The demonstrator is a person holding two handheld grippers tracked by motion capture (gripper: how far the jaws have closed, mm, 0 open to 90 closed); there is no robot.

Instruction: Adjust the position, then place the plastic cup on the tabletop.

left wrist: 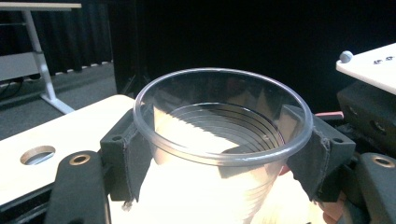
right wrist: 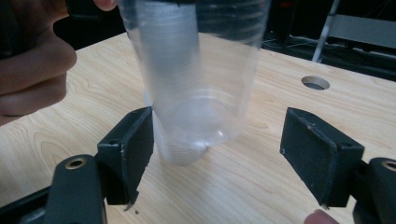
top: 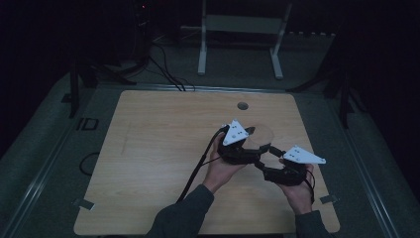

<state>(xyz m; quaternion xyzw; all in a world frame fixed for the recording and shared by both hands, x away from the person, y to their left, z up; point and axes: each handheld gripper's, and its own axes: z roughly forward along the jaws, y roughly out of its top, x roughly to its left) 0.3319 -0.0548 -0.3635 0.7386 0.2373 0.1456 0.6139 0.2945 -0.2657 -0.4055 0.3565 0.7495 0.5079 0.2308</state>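
Clear plastic: cup point(left wrist: 219, 140), upright, rim up, held above the table.

High view: left gripper point(top: 241, 147) sits right of centre on the wooden table point(top: 148, 163); right gripper point(top: 277, 171) is just beside it, nearer and further right. The cup shows faintly at the far side of the left gripper, near the table's hole point(top: 242, 105).

Left gripper view: both padded jaws press the cup's wall just under the rim, one on each side; the cup looks empty. So the left gripper is gripping the cup. The hole point(left wrist: 37, 154) lies to the left.

Right gripper view: right gripper point(right wrist: 217, 149) stands wide, holding nothing. The cup point(right wrist: 196, 70) hangs upright just beyond and slightly above the gap between its jaws, base point(right wrist: 196, 123) down, somewhat blurred. A second clear rim seems to show under the base; I cannot tell whether it is another cup. Fingers point(right wrist: 32, 70) at the left belong to the left hand.

Key relation: cup's long axis is vertical; it lies straight ahead of the right gripper, closer to its left jaw.

Judgement: a grasp on the base would need the right gripper to go forward a little, jaws either side.
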